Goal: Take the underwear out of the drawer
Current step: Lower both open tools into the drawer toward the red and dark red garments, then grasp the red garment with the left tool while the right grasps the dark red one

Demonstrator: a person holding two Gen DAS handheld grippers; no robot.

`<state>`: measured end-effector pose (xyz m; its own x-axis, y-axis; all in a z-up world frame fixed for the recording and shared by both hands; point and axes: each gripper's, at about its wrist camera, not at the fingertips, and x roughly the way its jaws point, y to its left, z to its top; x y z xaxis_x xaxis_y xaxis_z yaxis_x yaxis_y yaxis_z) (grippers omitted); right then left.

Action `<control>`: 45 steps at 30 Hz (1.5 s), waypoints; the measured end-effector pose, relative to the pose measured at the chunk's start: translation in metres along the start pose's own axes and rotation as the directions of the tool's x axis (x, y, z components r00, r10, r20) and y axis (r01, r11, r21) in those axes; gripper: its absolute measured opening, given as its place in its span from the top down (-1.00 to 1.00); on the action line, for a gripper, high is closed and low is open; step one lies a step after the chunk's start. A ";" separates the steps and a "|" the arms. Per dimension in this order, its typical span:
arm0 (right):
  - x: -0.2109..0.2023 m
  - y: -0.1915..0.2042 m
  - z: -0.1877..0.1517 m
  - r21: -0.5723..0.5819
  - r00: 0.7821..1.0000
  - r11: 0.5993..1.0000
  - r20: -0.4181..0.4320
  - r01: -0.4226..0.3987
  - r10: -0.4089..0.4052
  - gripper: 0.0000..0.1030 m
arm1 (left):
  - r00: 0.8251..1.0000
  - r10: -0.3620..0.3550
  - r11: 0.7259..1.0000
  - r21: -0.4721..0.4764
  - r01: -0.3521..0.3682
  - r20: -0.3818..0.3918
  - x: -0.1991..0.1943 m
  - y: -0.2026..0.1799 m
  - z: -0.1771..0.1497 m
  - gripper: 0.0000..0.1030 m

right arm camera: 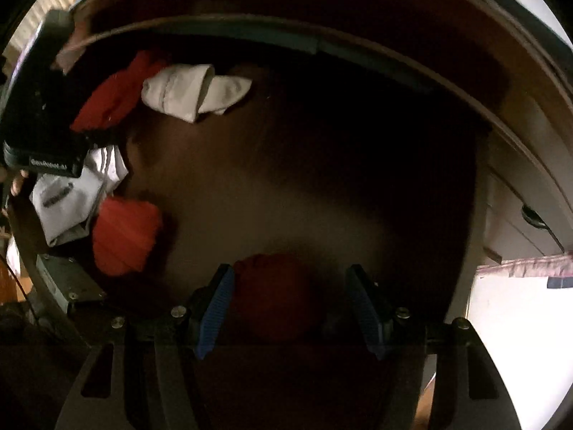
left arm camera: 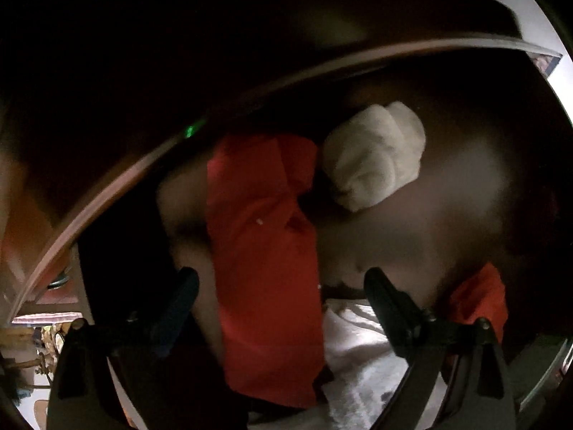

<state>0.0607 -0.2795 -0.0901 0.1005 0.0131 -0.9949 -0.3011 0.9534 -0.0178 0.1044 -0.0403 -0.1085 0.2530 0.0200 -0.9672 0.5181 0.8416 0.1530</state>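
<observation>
My right gripper [right arm camera: 290,299] points down into the drawer [right arm camera: 250,186], jaws apart, not pinching; a red bundle [right arm camera: 268,294] sits between them, nearer the 9 o'clock pad. Left gripper [left arm camera: 281,286] is wide open over long red underwear [left arm camera: 261,251] running 12-to-6. Right view count: 3 red pcs, 2 white clumps.

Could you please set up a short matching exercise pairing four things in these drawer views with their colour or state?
Things:
1. Rolled bundle
2. Long folded cloth
3. Left hand-held gripper
4. Pads of the right hand-held gripper

Colour or state:
A. Blue
B. Open, astride the cloth
C. White
D. Red

Pairs: 1-C, 2-D, 3-B, 4-A
</observation>
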 end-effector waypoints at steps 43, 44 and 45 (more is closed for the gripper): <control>-0.032 -0.032 0.004 0.242 0.817 0.819 0.422 -0.520 0.394 0.27 | 0.964 -0.250 0.967 0.071 0.244 0.088 -0.033 0.008 0.003 0.20; -0.033 -0.031 0.003 0.245 0.811 0.814 0.432 -0.526 0.394 0.27 | 0.960 -0.259 0.965 0.078 0.251 0.108 -0.039 0.008 0.004 0.20; -0.033 -0.030 0.004 0.250 0.809 0.811 0.437 -0.528 0.392 0.27 | 0.955 -0.270 0.962 0.083 0.261 0.125 -0.044 0.009 0.005 0.20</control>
<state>0.0703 -0.3076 -0.0566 0.3781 0.5160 -0.7686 -0.0600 0.8422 0.5359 0.1018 -0.0365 -0.0640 0.2037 -0.2757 -0.9394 0.6321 0.7698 -0.0888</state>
